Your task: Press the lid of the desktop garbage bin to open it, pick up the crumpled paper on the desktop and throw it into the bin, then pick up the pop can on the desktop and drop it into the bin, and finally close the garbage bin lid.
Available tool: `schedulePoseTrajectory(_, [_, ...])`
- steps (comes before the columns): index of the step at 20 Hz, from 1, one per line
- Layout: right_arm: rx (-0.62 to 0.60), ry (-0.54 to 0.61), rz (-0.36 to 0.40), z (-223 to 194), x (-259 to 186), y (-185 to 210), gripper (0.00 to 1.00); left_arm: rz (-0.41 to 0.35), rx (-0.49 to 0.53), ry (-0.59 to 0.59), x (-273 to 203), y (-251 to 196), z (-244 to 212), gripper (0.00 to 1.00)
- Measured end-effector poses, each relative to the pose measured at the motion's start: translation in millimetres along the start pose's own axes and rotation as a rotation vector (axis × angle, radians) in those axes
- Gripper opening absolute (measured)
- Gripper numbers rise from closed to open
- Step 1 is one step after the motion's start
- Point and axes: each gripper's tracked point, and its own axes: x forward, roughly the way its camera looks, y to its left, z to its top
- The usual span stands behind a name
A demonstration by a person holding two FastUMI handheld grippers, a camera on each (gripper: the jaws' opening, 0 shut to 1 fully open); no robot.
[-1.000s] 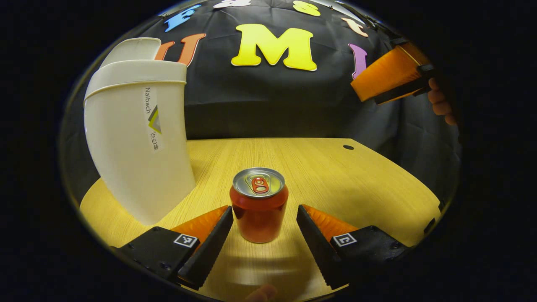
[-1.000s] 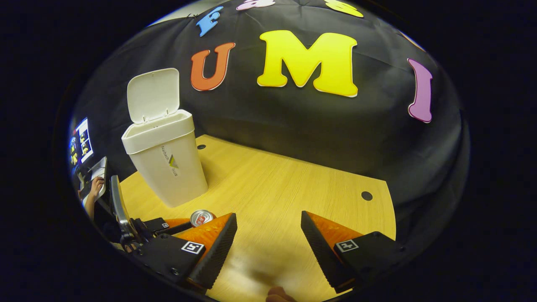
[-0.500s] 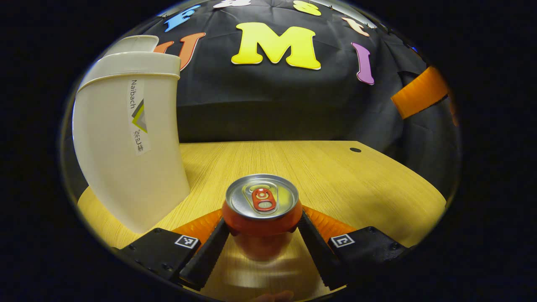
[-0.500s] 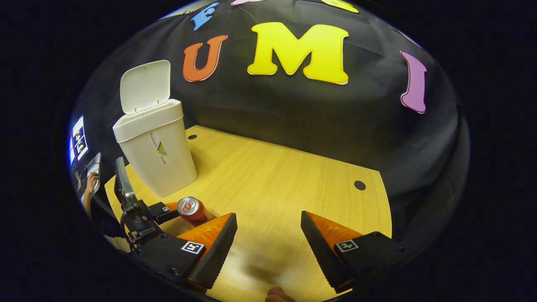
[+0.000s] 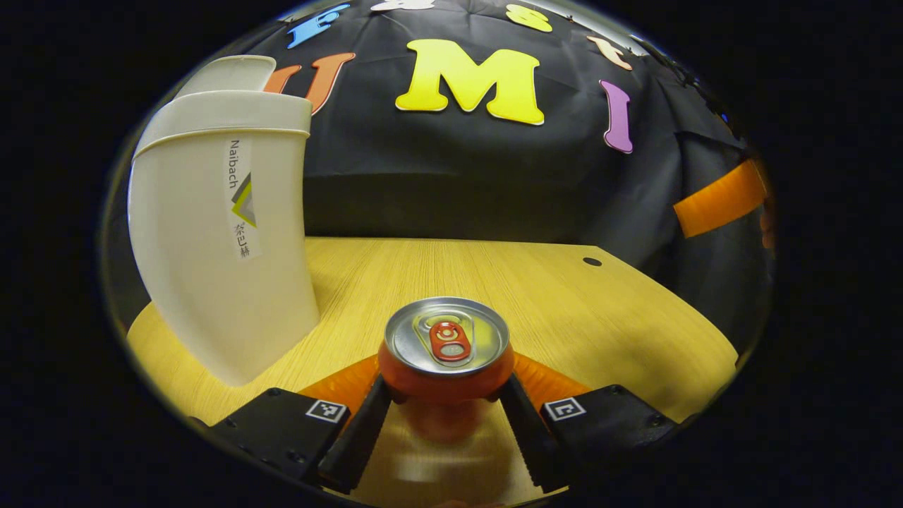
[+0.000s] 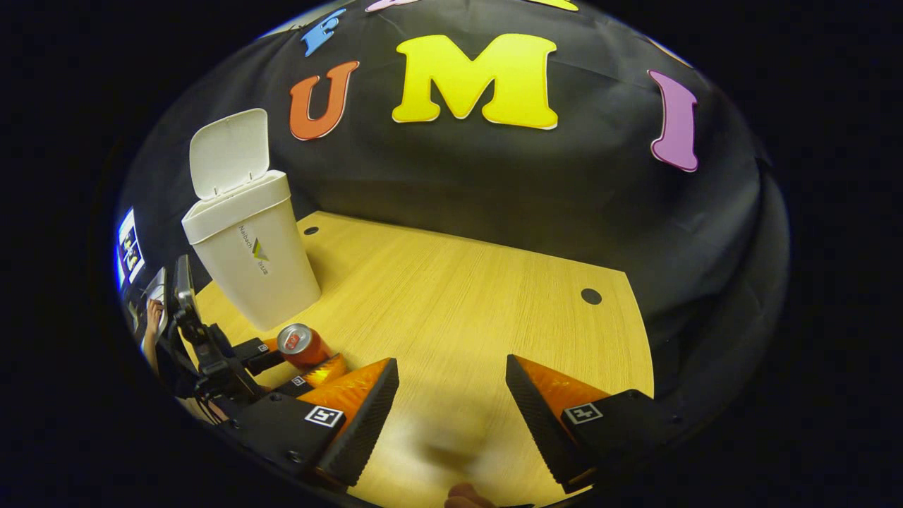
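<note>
Clamping pop can (image 5: 446, 353) – left hand-held gripper (image 5: 444, 416); right hand-held gripper (image 6: 451, 409) wide; bin (image 6: 250, 254) lid (image 6: 227, 152) up – contents hidden.

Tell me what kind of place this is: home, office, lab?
Most likely a staged recording booth, not a home. A black cloth wall closes off the back of a light wooden desktop with cable holes, which carries a white bin, lid up, and a pop can gripped by the left gripper.
</note>
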Motion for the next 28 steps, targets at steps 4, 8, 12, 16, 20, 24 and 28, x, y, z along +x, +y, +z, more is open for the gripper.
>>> schedulePoseTrajectory(4, [0.033, -0.026, -0.014, 4, -12, -16, 0.95, 0.021, -0.024, 0.0, -29, 6, 30, 0.86])
schedulePoseTrajectory(8, [0.072, -0.042, -0.042, 5, -20, -30, 0.97, 0.06, -0.007, -0.044, -62, 22, 75, 0.86])
schedulePoseTrajectory(12, [0.118, -0.047, -0.052, 1, -24, -28, 0.97, 0.149, 0.075, -0.051, -98, 52, 125, 0.85])
schedulePoseTrajectory(16, [0.161, -0.064, -0.061, 8, -26, -16, 0.97, 0.165, 0.11, -0.078, -126, 76, 184, 0.85])
schedulePoseTrajectory(20, [0.185, -0.099, -0.068, 18, -28, -1, 0.97, 0.259, 0.154, -0.112, -135, 121, 250, 0.84])
schedulePoseTrajectory(24, [0.228, -0.095, -0.066, 21, -27, 9, 0.97, 0.31, 0.226, -0.161, -121, 156, 286, 0.84])
schedulePoseTrajectory(28, [0.213, -0.103, -0.083, 29, -31, 11, 0.97, 0.35, 0.185, -0.158, -96, 193, 289, 0.83])
